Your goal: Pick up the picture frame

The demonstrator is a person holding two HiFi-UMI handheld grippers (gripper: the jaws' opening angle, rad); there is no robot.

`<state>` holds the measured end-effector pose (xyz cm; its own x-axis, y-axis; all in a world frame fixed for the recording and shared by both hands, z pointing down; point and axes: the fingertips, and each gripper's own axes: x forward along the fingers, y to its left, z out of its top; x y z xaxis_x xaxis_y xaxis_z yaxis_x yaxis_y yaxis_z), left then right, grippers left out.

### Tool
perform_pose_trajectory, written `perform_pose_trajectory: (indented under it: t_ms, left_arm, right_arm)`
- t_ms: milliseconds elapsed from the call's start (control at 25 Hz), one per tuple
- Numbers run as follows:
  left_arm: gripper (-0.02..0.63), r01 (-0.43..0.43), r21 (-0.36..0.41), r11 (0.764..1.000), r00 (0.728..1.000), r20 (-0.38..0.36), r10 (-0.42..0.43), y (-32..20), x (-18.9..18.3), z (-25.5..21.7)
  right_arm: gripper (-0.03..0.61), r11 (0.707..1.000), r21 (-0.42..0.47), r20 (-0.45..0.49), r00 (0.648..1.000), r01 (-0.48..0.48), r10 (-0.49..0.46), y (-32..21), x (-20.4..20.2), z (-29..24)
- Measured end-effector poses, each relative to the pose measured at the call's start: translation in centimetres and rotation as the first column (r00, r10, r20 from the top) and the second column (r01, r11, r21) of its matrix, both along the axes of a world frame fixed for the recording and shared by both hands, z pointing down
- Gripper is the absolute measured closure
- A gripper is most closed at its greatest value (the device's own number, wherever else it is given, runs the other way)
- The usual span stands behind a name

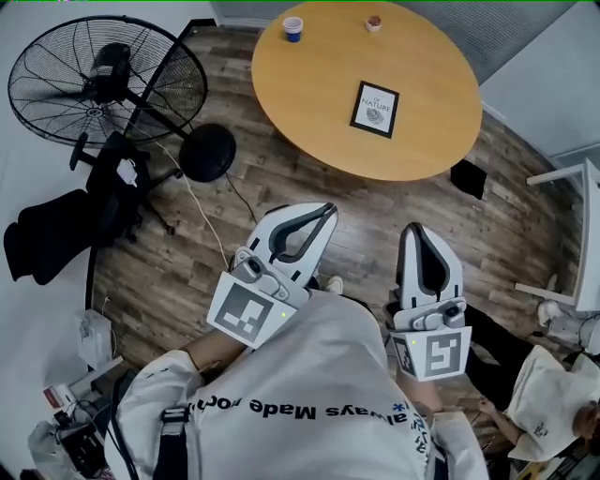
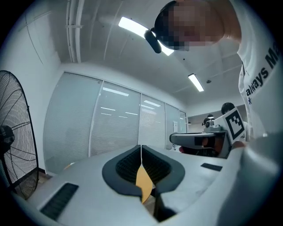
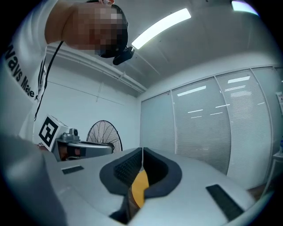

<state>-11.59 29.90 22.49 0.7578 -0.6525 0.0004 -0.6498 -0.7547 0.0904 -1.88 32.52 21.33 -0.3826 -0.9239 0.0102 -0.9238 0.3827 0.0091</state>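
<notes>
1. The picture frame (image 1: 375, 109) lies flat on the round wooden table (image 1: 309, 94), face up. It sits on the right half of the top, closer to the near rim than the far one. It has a black border with a white print inside.
2. Both tongs are well short of it, held near the person's chest over the wood floor (image 1: 234, 234). The left gripper (image 1: 326, 212) is closed with the pads tip to tip and nothing pinched. Same for the right gripper (image 1: 415, 230), shut and empty. Each gripper's own view backs that up: the left gripper (image 2: 141, 148) and right gripper (image 3: 142, 151) show only a sliver of orange tabletop past the pads.
3. My guess on handling: it's light and stiff, so it won't flex or sag. If the front is glazed, it's slick and breakable.
4. Lying flat is the annoying part, because there's no edge sticking up to bite. I'd pinch across the black border on 1 side, not the print.
5. It might need 1 jaw nudging it toward the near rim, or tipping an edge up, while the other grabs.
6. A cup (image 1: 293, 29) stands at the far rim, well apart, so it's no bother. The fan (image 1: 103, 80) is off to the left.
</notes>
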Motion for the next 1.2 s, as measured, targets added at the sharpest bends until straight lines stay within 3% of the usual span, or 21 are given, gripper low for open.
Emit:
perform_pose_trajectory:
  t_ms: [680,1200]
  left_arm:
    - [0.584,-0.018,-0.049,0.999,1.0,0.01,0.018,-6.1,-0.9,2.5]
    - [0.583,-0.034,-0.057,0.998,0.999,0.035,0.036,-14.0,5.9,2.7]
  right_arm:
    - [0.545,0.998,-0.049,-0.007,0.999,-0.031,0.031,-5.8,-0.6,2.7]
    - [0.545,0.998,-0.046,0.007,0.999,-0.051,0.051,-13.3,6.0,3.0]
